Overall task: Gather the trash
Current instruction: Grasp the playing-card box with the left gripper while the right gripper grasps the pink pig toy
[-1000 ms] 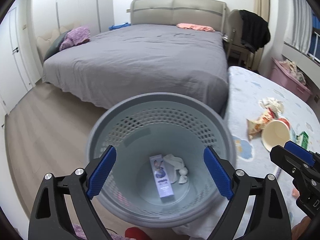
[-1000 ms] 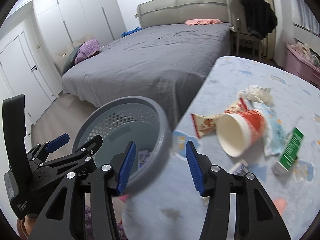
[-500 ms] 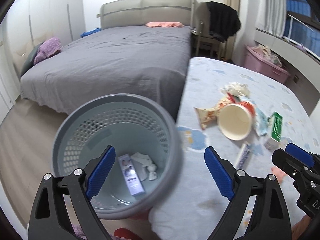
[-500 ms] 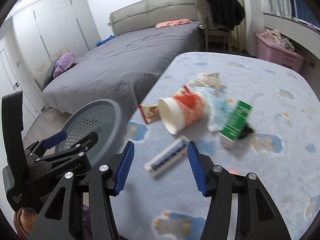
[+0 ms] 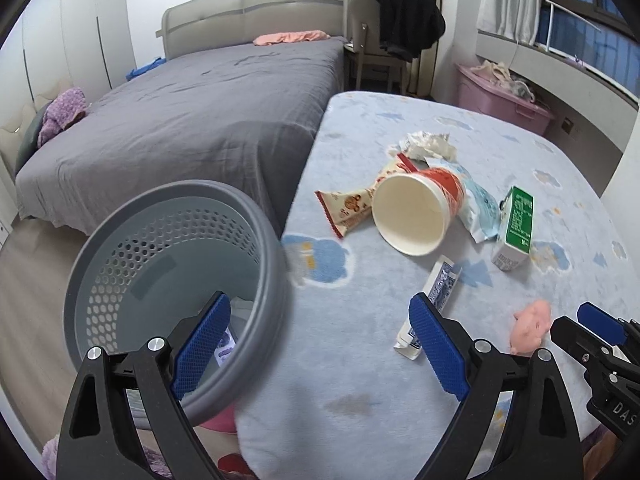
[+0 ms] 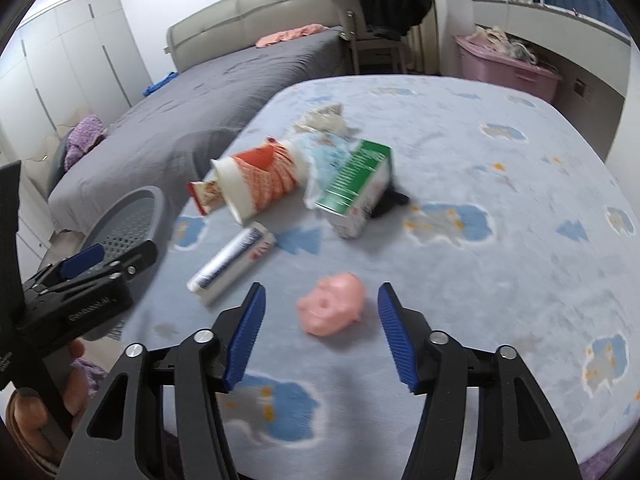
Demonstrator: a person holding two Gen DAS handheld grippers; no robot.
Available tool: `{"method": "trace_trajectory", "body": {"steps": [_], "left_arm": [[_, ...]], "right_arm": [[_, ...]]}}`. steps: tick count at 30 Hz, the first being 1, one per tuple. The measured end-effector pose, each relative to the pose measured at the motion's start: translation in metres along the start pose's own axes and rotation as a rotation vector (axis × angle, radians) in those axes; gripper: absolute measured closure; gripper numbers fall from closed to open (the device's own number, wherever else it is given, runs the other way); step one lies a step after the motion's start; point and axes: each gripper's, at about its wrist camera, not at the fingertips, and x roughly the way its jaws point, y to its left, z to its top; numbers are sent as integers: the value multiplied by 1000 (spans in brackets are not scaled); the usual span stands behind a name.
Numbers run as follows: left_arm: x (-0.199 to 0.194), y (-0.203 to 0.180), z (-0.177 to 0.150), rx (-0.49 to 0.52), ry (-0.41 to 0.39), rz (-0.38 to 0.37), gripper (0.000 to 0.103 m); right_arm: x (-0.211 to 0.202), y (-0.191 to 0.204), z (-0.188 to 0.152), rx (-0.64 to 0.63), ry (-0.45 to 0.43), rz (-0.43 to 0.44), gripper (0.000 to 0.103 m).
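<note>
Being framed by the widening, empty right gripper point(image 6: 320, 332) is a pink pig toy point(image 6: 332, 309); the toothpaste tube point(image 6: 232, 264) is lying beside it, and the left gripper point(image 5: 320, 344) is being held wide.

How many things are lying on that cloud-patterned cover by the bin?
7: crumpled paper at the back; snack wrapper, paper cup and pale blue packet mid-pile; green carton to the right; tube and pink pig nearest. More may hide underneath.
</note>
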Motion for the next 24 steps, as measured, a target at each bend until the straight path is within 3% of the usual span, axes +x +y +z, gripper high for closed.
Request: {"method": "trace_trajectory", "body": {"steps": [5, 22, 24], "left_arm": [[7, -6, -3, 14, 18, 8, 14], [21, -7, -5, 20, 51, 27, 14], [21, -8, -6, 22, 52, 26, 14]], "right_arm": [[13, -5, -2, 14, 32, 0, 40], [50, 14, -4, -68, 57, -55, 41], [52, 15, -3, -71, 62, -55, 54]]}}
